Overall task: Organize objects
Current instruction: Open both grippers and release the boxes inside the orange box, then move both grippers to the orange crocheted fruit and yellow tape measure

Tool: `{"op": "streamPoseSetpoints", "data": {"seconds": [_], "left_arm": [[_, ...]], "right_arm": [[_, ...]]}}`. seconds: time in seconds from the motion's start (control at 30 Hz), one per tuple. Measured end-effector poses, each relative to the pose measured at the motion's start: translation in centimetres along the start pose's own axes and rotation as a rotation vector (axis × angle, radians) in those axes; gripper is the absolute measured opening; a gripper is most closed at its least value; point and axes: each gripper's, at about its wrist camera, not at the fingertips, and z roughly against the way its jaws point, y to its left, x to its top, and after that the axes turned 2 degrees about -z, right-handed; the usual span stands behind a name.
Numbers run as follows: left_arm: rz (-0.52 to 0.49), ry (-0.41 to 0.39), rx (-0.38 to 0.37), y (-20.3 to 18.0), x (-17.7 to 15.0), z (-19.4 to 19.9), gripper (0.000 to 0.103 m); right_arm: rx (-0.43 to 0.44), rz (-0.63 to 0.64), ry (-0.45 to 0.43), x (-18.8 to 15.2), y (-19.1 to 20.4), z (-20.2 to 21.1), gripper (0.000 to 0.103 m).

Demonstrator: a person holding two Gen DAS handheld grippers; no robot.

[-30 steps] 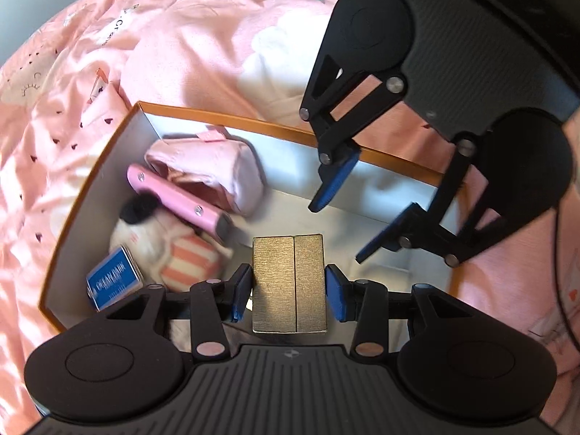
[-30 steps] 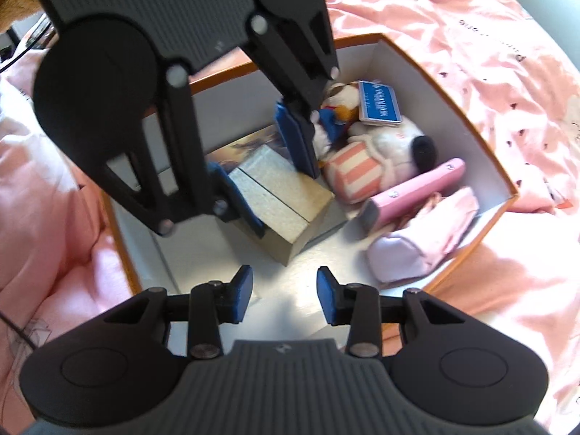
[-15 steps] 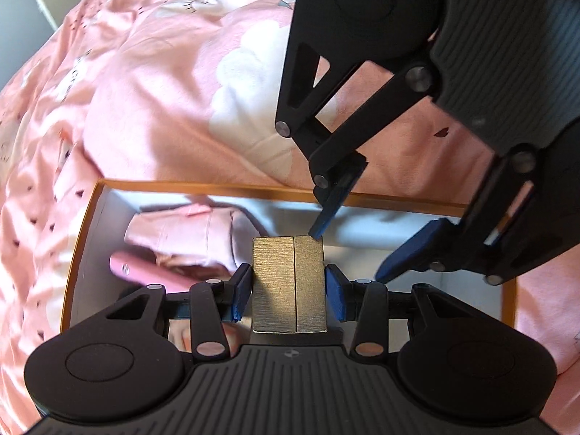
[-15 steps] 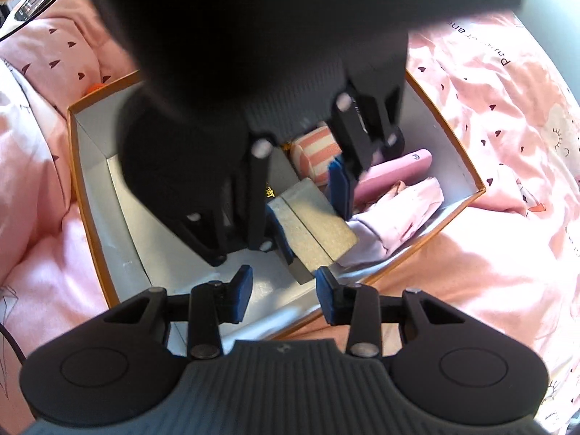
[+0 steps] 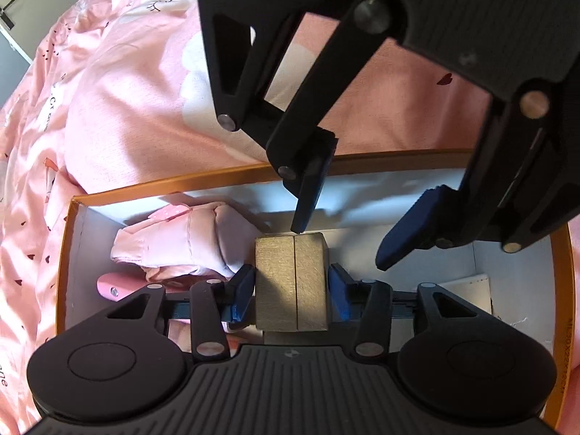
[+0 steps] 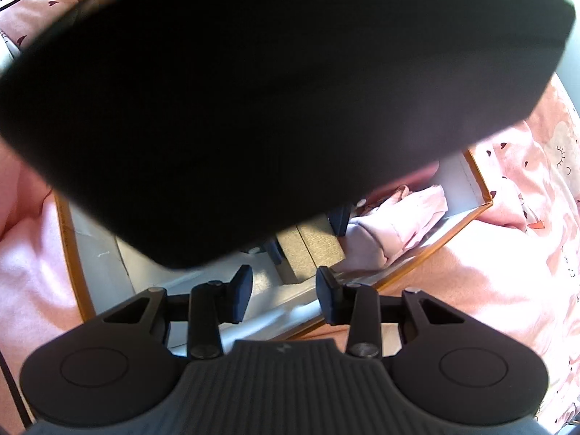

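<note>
My left gripper is shut on a gold-brown rectangular box and holds it over the open orange-rimmed cardboard box. The gold box also shows in the right wrist view. My right gripper is open and empty, hovering just beyond the gold box; one fingertip is right at its far edge. In the right wrist view the right gripper is open above the cardboard box's near wall. The left gripper's black body blocks most of that view.
Inside the cardboard box lie a folded pink garment, also in the right wrist view, a pink flat case and a white card. Pink bedding surrounds the box on all sides.
My left gripper has lifted the gold box and tilted up, so the plush toy and blue card dropped out of view. The right gripper has come closer; the left gripper now fills its view.
</note>
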Motion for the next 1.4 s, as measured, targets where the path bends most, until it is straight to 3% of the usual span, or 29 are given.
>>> {"op": "streamPoseSetpoints", "data": {"seconds": [0.23, 0.77, 1.03, 1.2, 1.4], "left_arm": [[0.023, 0.020, 0.054, -0.2, -2.1, 1.2, 0.068], [0.188, -0.024, 0.079, -0.5, -6.8, 6.1, 0.068], [0.338, -0.113, 0.104, -0.6, -7.7, 8.9, 0.068], [0.486, -0.179, 0.152, -0.5, -9.5, 12.4, 0.068], [0.754, -0.142, 0.225, -2.9, -13.3, 17.1, 0.068]], "right_arm": [[-0.025, 0.008, -0.046, 0.8, 0.2, -0.2, 0.040], [-0.167, 0.080, -0.018, 2.2, 1.7, -3.8, 0.038], [-0.184, 0.055, -0.020, 2.1, 2.3, -3.5, 0.038], [-0.163, -0.068, -0.125, 1.7, 2.8, 0.2, 0.038], [-0.113, -0.258, -0.325, 4.3, 6.6, 6.5, 0.041]]}}
